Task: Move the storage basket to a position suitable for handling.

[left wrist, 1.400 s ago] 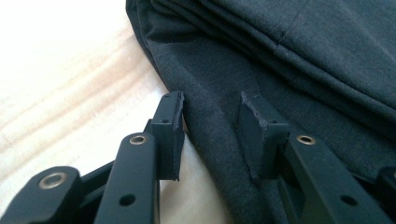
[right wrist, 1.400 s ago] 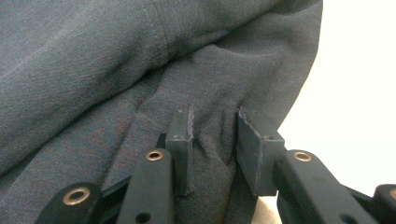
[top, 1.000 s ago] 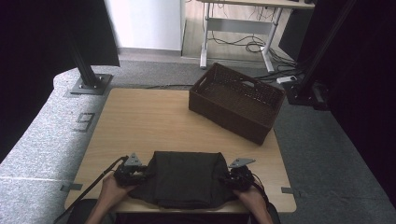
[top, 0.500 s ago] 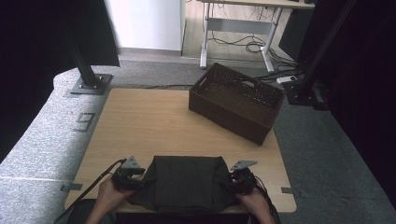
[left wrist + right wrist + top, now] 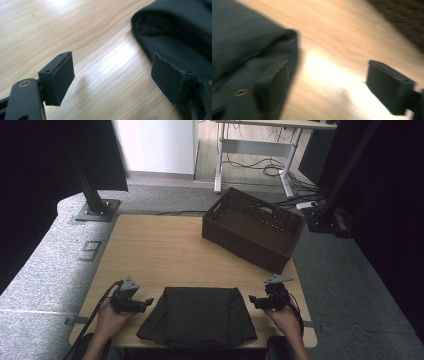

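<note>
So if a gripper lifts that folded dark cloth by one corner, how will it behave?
The folded dark fabric cloth would probably droop and unfold: its edges look soft and rounded. It seems light, lying flat on the pale wooden table. Pushed, it would likely bunch rather than slide.

One folded black cloth [image 5: 197, 315] lies at the near edge of the table [image 5: 150, 250], the single table here. One brown woven basket [image 5: 252, 227] stands at its far right corner. Two grippers are counted: the left gripper [image 5: 147, 302] and the right gripper [image 5: 251, 300], each held in one hand, two hands in all.
</note>
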The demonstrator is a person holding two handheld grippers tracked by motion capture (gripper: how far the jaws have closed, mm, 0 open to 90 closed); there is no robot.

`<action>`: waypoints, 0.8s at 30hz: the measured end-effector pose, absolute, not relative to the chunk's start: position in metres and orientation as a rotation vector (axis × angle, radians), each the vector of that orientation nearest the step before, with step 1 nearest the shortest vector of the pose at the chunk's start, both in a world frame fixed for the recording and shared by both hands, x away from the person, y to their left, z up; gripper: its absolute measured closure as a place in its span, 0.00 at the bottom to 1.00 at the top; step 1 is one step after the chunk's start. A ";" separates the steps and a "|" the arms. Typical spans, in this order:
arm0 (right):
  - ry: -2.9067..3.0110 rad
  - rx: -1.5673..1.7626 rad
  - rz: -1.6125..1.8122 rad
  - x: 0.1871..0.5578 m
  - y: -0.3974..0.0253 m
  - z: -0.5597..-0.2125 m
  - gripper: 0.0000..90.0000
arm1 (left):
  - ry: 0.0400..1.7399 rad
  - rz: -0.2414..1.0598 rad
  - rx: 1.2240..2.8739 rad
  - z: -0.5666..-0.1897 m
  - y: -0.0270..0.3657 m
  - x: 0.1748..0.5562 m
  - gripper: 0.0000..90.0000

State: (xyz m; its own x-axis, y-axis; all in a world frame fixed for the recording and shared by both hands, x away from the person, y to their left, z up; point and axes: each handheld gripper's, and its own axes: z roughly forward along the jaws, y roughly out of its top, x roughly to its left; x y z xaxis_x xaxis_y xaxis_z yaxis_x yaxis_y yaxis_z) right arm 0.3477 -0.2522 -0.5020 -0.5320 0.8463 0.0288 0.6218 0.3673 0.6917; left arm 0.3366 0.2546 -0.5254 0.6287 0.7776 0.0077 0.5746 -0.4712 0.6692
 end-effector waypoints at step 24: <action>2.037 1.453 0.869 0.411 -0.307 -0.440 0.25 | 1.086 0.426 2.172 -0.547 0.265 0.337 0.17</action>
